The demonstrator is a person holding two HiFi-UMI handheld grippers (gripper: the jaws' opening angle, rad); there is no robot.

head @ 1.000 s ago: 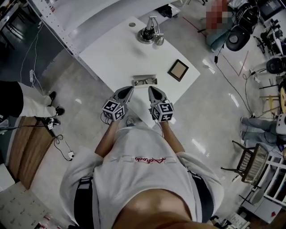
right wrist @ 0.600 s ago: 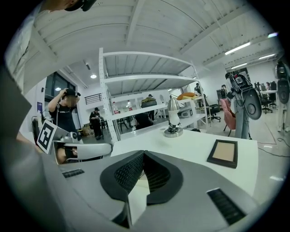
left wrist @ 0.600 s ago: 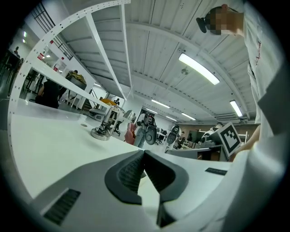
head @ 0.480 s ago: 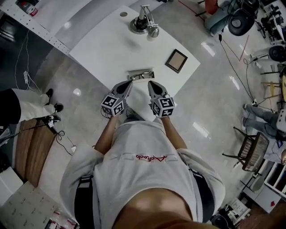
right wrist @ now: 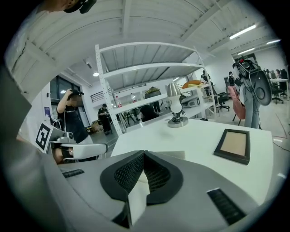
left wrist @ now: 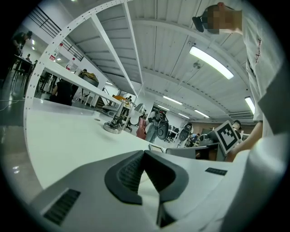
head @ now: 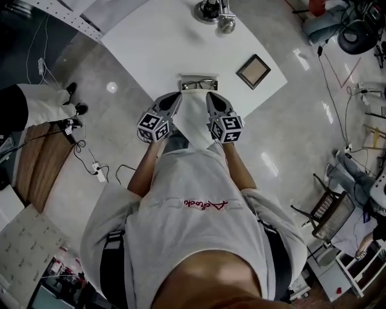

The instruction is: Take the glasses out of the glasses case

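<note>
An open grey glasses case (head: 198,84) lies near the front edge of the white table (head: 157,42), with dark-framed glasses (head: 199,84) inside it. My left gripper (head: 174,97) is just in front of the case's left end and my right gripper (head: 211,96) just in front of its right end. Neither touches the case. Both stand shut with nothing between their jaws. In the right gripper view the case (right wrist: 174,155) shows just past the shut jaws of the right gripper (right wrist: 144,154). The left gripper view shows the left gripper (left wrist: 144,153) low over the tabletop.
A dark picture frame (head: 253,71) lies right of the case, also in the right gripper view (right wrist: 233,146). A metal desk lamp (head: 214,11) stands at the table's far side. Cables (head: 90,160) run over the floor on the left, where a person's legs (head: 36,105) stand.
Both grippers have sunk a little toward the table's front edge and stay shut. The case and glasses lie where they were. The head view has shifted over the table.
</note>
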